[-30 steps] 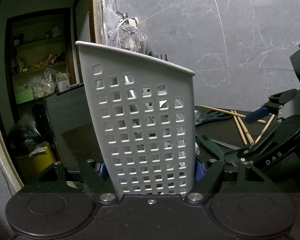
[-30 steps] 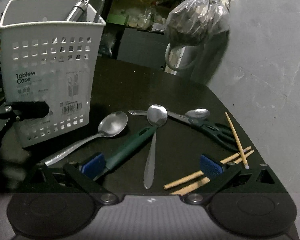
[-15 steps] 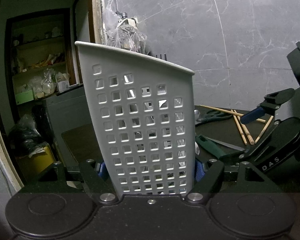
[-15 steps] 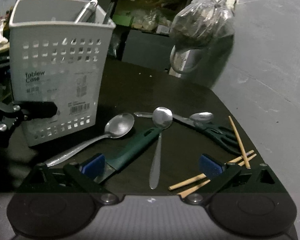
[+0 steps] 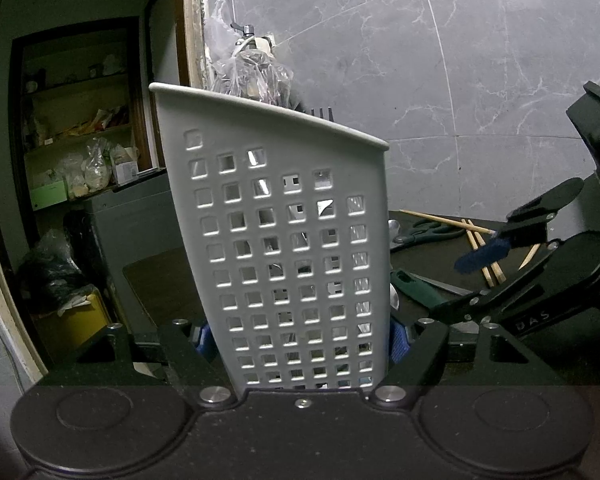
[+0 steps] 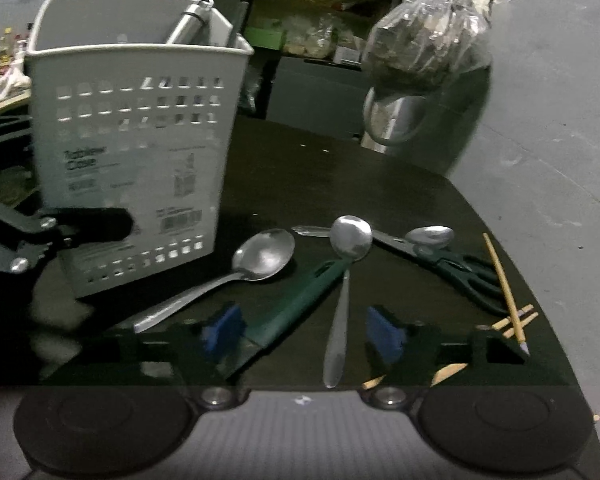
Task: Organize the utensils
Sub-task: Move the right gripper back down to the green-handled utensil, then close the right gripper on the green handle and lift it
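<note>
White perforated plastic is most of what the left wrist view shows: the utensil caddy (image 5: pixel 284 240) sits upright on the dark table (image 6: pixel 340 168), and the left gripper (image 5: pixel 300 336) is clamped on its base, blue pads pressed against both sides. So that hand's job looks like steadying the caddy while the other one feeds it.

The right gripper (image 6: pixel 300 332) is down over the loose pile, and its jaws have just been closing. Between the pads lie the green-handled knife (image 6: pixel 300 300) and the handle of a slim steel spoon (image 6: pixel 342 288), but neither looks pinched yet, so I'd call it not gripping for now. I'd say the step in hand is picking the next piece. It needs the pads to settle on just one handle, not two, then a lift over the caddy rim.

Still out on the table: a bigger spoon (image 6: pixel 256 260) just beside the caddy, green-handled scissors (image 6: pixel 460 268) with a small spoon (image 6: pixel 430 237) on top, and wooden chopsticks (image 6: pixel 504 288) at the right edge. One metal handle (image 6: pixel 190 24) already stands inside the caddy.
</note>
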### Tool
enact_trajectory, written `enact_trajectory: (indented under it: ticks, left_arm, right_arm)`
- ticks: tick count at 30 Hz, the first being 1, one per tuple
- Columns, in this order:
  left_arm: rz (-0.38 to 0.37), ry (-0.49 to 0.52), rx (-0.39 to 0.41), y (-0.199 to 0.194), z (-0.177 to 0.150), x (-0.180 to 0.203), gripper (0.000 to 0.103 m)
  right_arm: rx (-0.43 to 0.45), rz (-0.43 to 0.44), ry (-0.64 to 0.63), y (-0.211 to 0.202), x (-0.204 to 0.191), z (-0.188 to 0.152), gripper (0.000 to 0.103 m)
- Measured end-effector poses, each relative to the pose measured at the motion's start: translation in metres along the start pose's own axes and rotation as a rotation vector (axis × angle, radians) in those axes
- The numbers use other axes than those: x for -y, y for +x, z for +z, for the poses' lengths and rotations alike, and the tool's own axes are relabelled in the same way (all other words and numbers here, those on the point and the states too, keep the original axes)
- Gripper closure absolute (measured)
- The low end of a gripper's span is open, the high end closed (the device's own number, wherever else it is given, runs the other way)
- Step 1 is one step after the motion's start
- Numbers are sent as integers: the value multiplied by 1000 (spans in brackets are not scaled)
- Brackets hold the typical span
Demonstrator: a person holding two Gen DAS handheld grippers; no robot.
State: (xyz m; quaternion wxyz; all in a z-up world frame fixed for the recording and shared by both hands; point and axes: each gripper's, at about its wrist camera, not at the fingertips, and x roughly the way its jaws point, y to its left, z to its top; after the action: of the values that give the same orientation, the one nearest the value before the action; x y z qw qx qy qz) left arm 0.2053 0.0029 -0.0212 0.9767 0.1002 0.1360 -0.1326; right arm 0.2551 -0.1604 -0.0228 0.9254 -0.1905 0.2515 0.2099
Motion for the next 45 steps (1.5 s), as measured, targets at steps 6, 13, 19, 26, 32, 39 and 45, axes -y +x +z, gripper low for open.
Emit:
enact_trajectory:
  ticks: [6,13,19,26,32,39,45]
  left_arm:
    - [0,1,-1,0,0,0,25]
    - [-2,-3,3,0,0,0,25]
    - [-6,-6,7,0,-2,-1,25]
    - [-5,-7,6,1,-3,-1,25]
    - [-4,0,3,0,-1,-1,25]
    - [-4,0,5,0,-1,-1,25]
    - [-5,-1,6,0,-1,-1,25]
  right_arm:
    - [-19,101,58,1,6,1,70]
    - [-57,182,173,-7,24,-9,75]
    - [-127,255,122,-30,29,-19,75]
    - [-120,307,195,-23,43,-3,54]
    - [-154,326,224,16,54,15,62]
    - [-161,302,130,22,43,20,84]
    - [-148,54,-196,4,-4,15,86]
